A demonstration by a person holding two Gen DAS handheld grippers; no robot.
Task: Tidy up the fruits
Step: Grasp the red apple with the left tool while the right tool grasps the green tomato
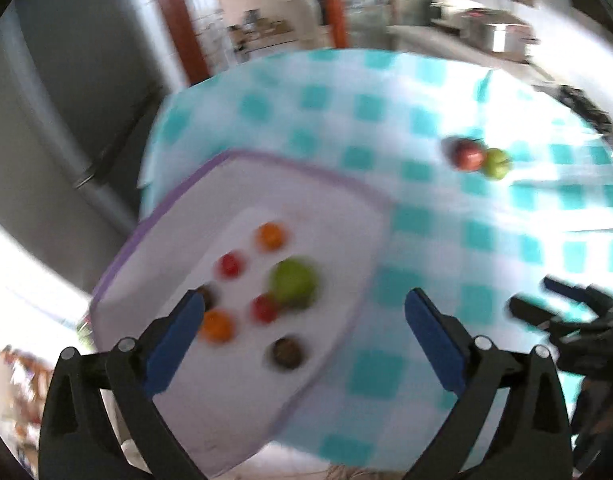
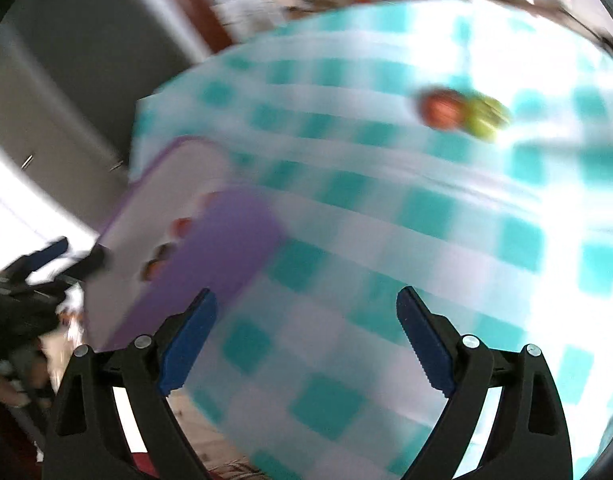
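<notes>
Blue-padded fingers (image 1: pixel 174 344) of the left gripper (image 1: pixel 304 308) are seen spread wide apart, with nothing gripped between them, above the near end of a white tray (image 1: pixel 330 216) edged in purple. Seven small fruits are laid inside the tray: two orange ones (image 1: pixel 271 236) (image 1: pixel 216 325), two red ones (image 1: pixel 230 265) (image 1: pixel 263 308), a larger green fruit (image 1: pixel 292 282) touching one of the red ones, and two dark ones (image 1: pixel 287 353) (image 1: pixel 208 295), one partly hidden behind the left finger. The tray is set at the edge of a table covered with a teal-and-white checked cloth (image 1: pixel 426 220).

Well apart from the tray, farther across the cloth, a red fruit (image 1: pixel 467 154) and a green-yellow fruit (image 1: pixel 496 163) are seen touching each other.

From the right wrist view, the right gripper (image 2: pixel 306 308) is likewise shown released and empty, held over bare cloth (image 2: pixel 346 320) just beside the tray's purple rim (image 2: pixel 226 248). The red fruit (image 2: pixel 440 110) and green-yellow fruit (image 2: pixel 484 118) are seen far ahead of it. Both views are heavily blurred. Each gripper is visible at the edge of the other's view (image 1: pixel 546 304) (image 2: pixel 62 252).
</notes>
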